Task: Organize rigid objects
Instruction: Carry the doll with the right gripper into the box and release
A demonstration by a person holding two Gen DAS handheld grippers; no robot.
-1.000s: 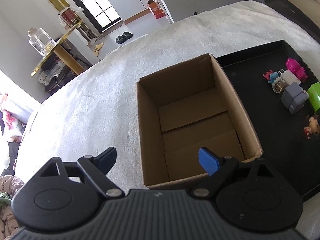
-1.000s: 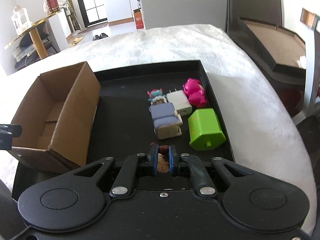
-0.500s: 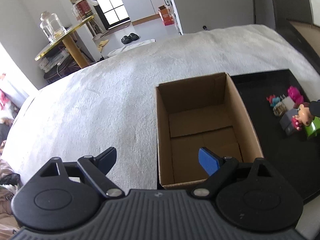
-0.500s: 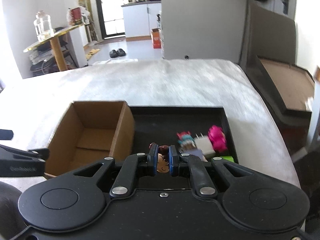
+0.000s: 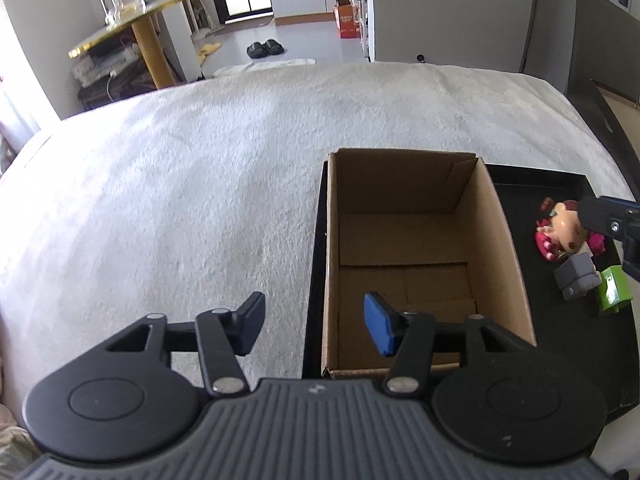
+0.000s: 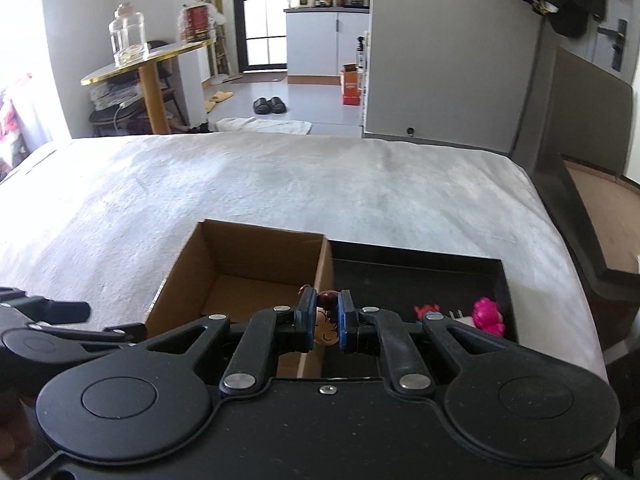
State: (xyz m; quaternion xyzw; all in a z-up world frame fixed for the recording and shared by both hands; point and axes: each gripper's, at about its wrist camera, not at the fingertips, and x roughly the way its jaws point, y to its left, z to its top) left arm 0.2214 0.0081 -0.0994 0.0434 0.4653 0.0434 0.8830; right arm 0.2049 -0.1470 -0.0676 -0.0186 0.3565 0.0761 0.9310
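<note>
At the far left, over the white bed cover [image 5: 200, 184], the left gripper [image 5: 316, 324] hangs empty, its 2 fingers [image 5: 378, 330] apart and closing with nothing between them, beside the near corner of the open cardboard box [image 5: 416, 184], which sits in a black tray [image 5: 560, 360] on the bed. Further right, the right gripper [image 6: 323, 322] has its fingers [image 6: 306, 320] clamped on a small doll figure [image 6: 326, 330], held just above the box's right wall. The figure looks like light, hard plastic: stiff, glossy, probably slippery, so the rounded head pinched squarely between the pads seems the safest hold. On the tray lie a grey block toy [image 5: 578, 276], a green house [image 5: 614, 290] and a pink figure [image 6: 488, 316], likely equally light and rigid, best taken across flat sides.
</note>
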